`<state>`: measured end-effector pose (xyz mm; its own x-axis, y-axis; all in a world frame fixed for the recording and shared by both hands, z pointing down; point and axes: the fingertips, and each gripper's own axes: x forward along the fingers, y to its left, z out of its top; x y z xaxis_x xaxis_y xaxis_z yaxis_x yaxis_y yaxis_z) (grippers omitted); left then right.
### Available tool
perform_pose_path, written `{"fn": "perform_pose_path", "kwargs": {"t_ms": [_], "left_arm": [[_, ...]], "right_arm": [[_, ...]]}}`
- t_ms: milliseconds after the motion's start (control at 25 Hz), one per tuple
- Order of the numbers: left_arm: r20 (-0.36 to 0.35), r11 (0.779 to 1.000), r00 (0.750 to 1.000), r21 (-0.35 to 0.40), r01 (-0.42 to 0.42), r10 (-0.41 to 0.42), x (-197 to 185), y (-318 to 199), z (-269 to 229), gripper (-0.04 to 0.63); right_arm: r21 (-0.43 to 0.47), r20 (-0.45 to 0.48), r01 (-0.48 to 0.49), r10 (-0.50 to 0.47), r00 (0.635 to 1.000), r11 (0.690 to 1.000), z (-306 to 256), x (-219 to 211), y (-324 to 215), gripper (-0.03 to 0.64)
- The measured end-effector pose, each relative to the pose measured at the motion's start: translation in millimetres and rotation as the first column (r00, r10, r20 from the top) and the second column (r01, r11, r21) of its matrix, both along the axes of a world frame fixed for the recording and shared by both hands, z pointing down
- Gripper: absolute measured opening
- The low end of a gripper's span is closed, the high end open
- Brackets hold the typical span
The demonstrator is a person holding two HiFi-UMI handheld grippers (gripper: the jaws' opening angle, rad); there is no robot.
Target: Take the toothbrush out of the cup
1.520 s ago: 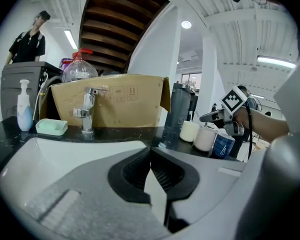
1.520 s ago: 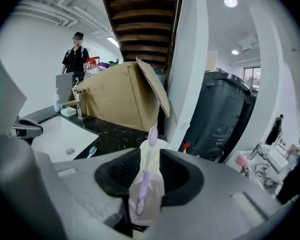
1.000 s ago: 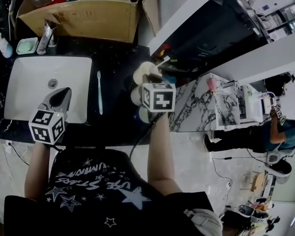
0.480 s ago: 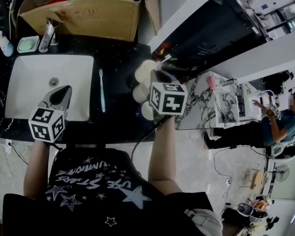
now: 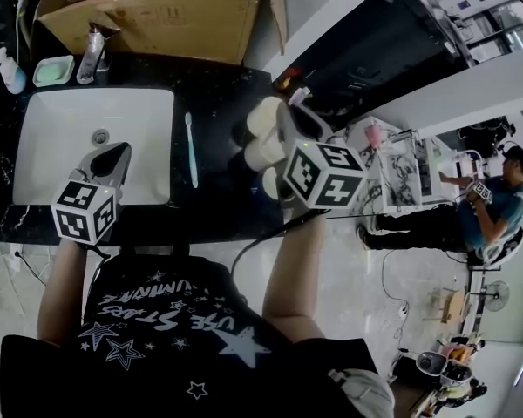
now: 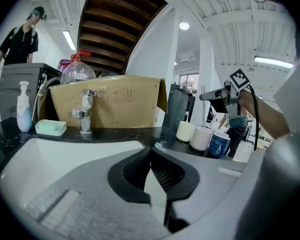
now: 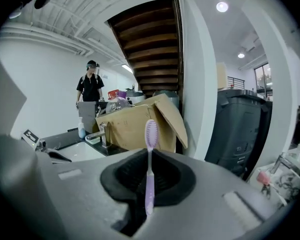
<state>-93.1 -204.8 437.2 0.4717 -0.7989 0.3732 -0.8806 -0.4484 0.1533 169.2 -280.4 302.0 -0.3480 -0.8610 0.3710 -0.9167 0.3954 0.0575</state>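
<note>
Seen from the head, a black counter runs across the top of the frame. A cardboard box stands at 12 o'clock and a white sink is set in at 10 o'clock. The left gripper hangs over the basin's near edge. At the sink's 3 o'clock, the right gripper is above a cluster of cream cups. A pale toothbrush lies flat on the counter between basin and cups. This view does not show what either tool grips.

The right gripper view does: its jaws are nearly together, pinching a purple toothbrush by the handle. The brush stands upright, bristles at 12 o'clock, its lower end free in the gap behind the pads.

The left gripper view shows its own jaws pressed together on nothing, and adds a tap at 10 o'clock and a blue cup beside two of the cream ones at 3 o'clock.
</note>
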Motion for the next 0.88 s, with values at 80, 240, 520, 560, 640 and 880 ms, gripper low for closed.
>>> {"fn": "perform_pose_path", "kwargs": {"t_ms": [80, 240, 520, 560, 640, 880], "left_arm": [[-0.002, 1.0, 1.0, -0.001, -0.007, 0.007, -4, 1, 1, 0.009], [-0.004, 1.0, 1.0, -0.005, -0.015, 0.015, -12, 5, 4, 0.009], [-0.007, 1.0, 1.0, -0.009, -0.029, 0.029, -22, 8, 5, 0.009], [-0.007, 0.999, 1.0, -0.011, -0.03, 0.03, -24, 9, 6, 0.009], [-0.008, 0.999, 0.999, -0.013, -0.032, 0.032, -26, 9, 7, 0.009], [-0.015, 0.999, 0.999, -0.011, -0.045, 0.044, -29, 6, 7, 0.009]], "right_arm": [[0.005, 0.014, 0.018, -0.019, 1.0, 1.0, -4, -11, 4, 0.028], [-0.042, 0.056, 0.073, -0.071, 0.996, 0.996, 10, -37, 10, 0.028], [-0.19, 0.097, 0.122, -0.105, 0.99, 0.974, 62, -73, 17, 0.028], [-0.214, 0.095, 0.126, -0.108, 0.99, 0.969, 70, -77, 18, 0.028], [-0.259, 0.093, 0.13, -0.109, 0.99, 0.957, 86, -82, 19, 0.028], [-0.357, 0.103, 0.106, -0.074, 0.992, 0.928, 128, -89, 17, 0.028]]}}
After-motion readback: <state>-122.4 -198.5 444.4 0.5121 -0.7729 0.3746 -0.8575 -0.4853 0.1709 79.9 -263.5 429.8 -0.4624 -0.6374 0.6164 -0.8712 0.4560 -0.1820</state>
